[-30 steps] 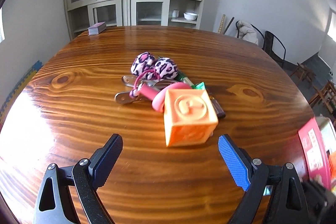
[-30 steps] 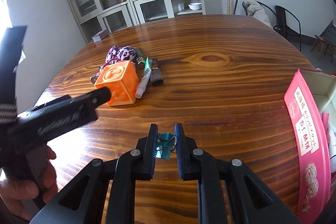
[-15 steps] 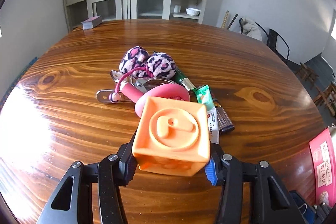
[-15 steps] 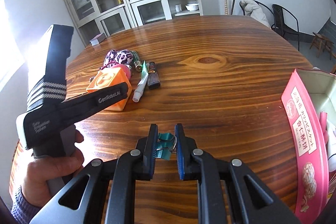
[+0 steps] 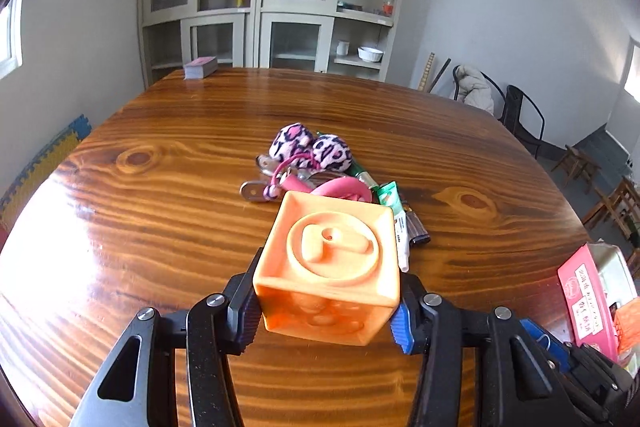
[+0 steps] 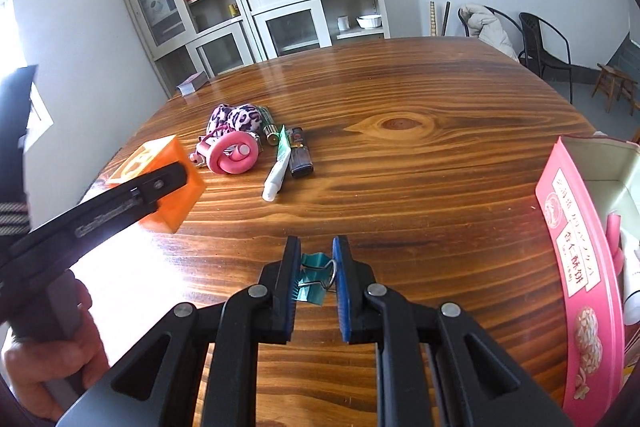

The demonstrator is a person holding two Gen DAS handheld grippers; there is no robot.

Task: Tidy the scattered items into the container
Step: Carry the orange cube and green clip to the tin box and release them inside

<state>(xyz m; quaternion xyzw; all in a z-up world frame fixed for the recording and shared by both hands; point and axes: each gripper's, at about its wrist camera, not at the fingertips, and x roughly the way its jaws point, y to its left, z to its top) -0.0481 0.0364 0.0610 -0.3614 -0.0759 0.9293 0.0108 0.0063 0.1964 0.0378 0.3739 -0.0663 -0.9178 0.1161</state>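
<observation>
The left gripper is closed on the orange cube, which is held clear of the wooden table. Beyond it, a loose cluster is seen on the table: leopard-print pom-poms, a pink ring, a white tube and a dark lighter. The right gripper is clamped narrowly on a teal binder clip. At far right, the pink-lidded container stands open.

Black tongs — blue ribbed pads, silver screws — bare-skinned hand.
</observation>
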